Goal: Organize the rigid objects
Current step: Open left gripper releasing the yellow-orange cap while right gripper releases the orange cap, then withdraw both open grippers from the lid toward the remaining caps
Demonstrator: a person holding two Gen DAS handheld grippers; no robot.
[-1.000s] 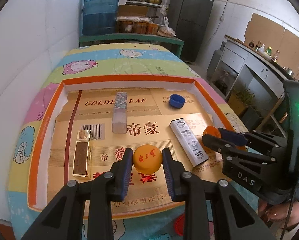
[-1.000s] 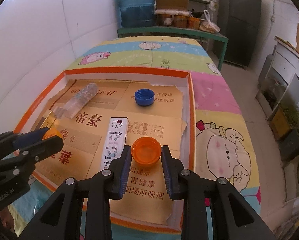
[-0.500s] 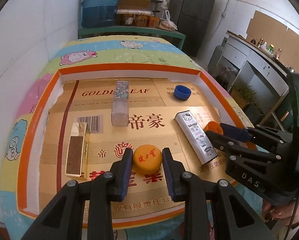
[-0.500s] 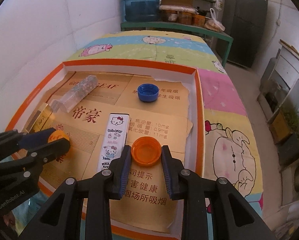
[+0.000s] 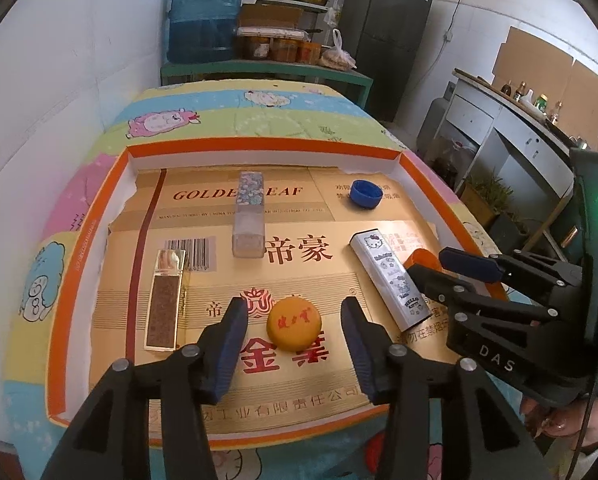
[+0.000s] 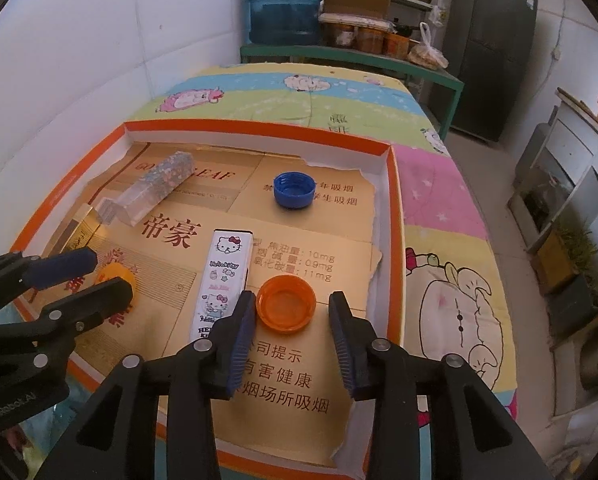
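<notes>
An orange-rimmed tray (image 5: 259, 151) (image 6: 395, 216) lined with gold cardboard holds the objects. A yellow cap (image 5: 294, 323) (image 6: 113, 272) lies on the cardboard between the pads of my left gripper (image 5: 293, 312) (image 6: 109, 272). Its jaws are opening, with a gap on both sides of the cap. An orange cap (image 6: 286, 304) (image 5: 421, 258), hollow side up, lies between the pads of my right gripper (image 6: 291, 304) (image 5: 431, 264). Those jaws are opening too, and the right pad stands clear of the cap. A Hello Kitty box (image 5: 391, 276) (image 6: 225, 280) lies between the two caps.
In the tray also lie a blue cap (image 5: 365, 194) (image 6: 294, 190), a clear glitter box (image 5: 249, 216) (image 6: 151, 192) and a flat gold-and-brown box (image 5: 165, 300) (image 6: 79, 232). A cartoon-print cloth (image 6: 299, 96) covers the table. A person's hand (image 5: 555, 424) shows at the lower right.
Both grippers have let go: the left jaws have spread away from the yellow cap and the right jaws from the orange cap. Both caps rest on the cardboard.
</notes>
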